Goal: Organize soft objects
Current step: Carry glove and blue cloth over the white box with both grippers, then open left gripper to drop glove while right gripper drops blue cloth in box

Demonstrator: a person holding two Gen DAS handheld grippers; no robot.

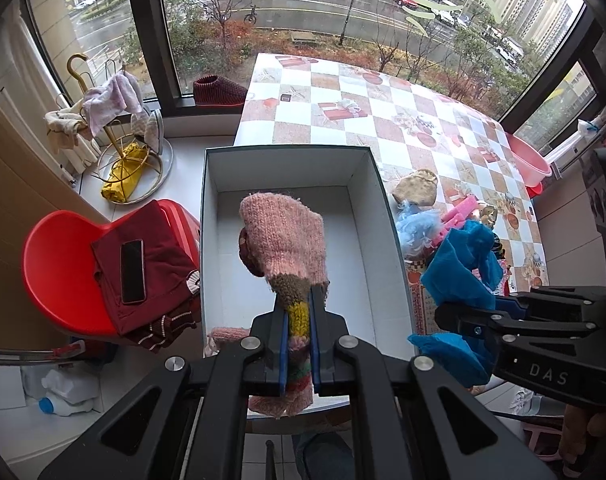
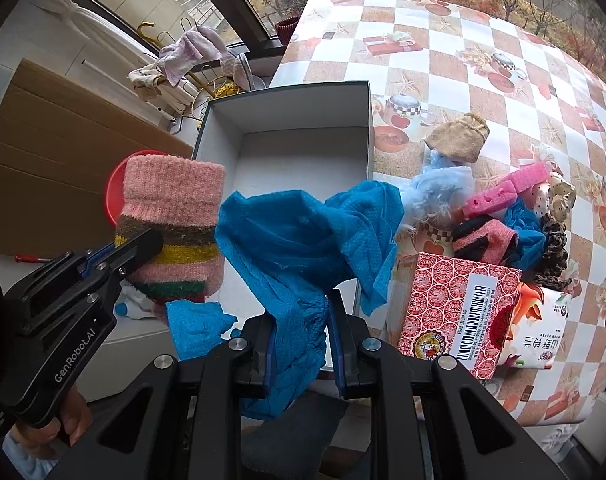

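Soft objects are the job here, and two of them are in the air now, both above or just beside the white box [image 1: 287, 168], which I take as landmark.

Largest first: the counter [image 1: 383, 100] with checked cloth carries the box at its near-left part. The box is open and its floor looks nearly bare; only a pink fuzzy bit shows at its near-left corner, and I cannot tell if this lies inside.

The blue mesh cloth [image 2: 303, 240] hangs over the near-right edge of the box. The right claw [image 2: 299, 344] is clamped on its bunched lower part, w/ loose ends falling both sides.

The pink striped sock [image 1: 283, 240] is over the middle of the box, toe end up. The left claw [image 1: 297, 344] is pressed together on its striped cuff.

Right of the box, on the counter, is the rest of the pile: red patterned carton [image 2: 459, 316], light blue fluffy thing [image 2: 439, 196], tan knit piece [image 2: 459, 140], pink sponge [image 2: 499, 188], etc.

Step in hand, as I judge: the carry-to-box phase, both items about to be put in. Next move calls for lowering the sock to the box floor, then opening the left claw; the cloth must come more left so it falls inside, not on the rim.
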